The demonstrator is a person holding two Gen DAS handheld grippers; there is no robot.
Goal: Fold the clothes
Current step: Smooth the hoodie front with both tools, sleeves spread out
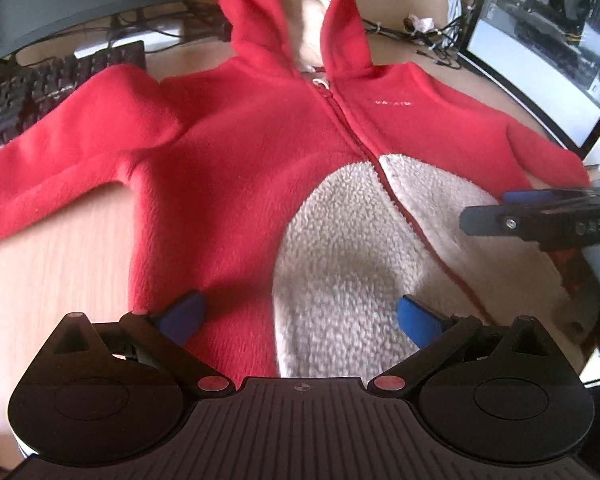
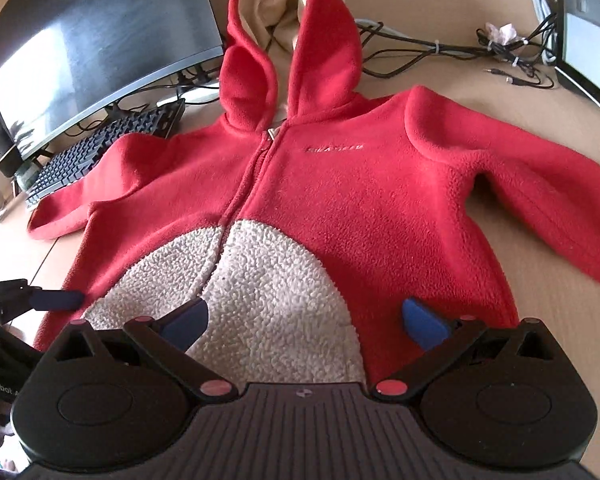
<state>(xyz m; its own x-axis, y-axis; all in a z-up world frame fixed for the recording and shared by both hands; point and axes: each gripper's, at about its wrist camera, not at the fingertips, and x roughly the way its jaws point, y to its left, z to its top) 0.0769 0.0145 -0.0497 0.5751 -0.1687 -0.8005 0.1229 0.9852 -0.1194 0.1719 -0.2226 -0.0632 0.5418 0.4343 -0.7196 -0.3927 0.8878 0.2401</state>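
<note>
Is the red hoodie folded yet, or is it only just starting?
Only just starting. Done: the red hoodie lies flat on the desk, zipped, sleeves and hood spread out. In hand: nothing yet; the left tool and right tool are both open over the bottom hem, gripping no cloth. Left: every fold, sleeves, hood and body.

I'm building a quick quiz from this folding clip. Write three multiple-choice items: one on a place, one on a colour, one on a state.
1. Where is the keyboard?
A. Under the hood
B. Beside the sleeve on the left of the right wrist view
C. On the belly patch

2. What colour is the hoodie's belly patch?
A. Cream
B. Blue
C. Black

3. How is the zipper?
A. Fully open
B. Closed up to the neck
C. Missing

Answers: B, it lies by that sleeve end under the monitor; A, pale fleece against red; B, both fronts meet along its line.
</note>
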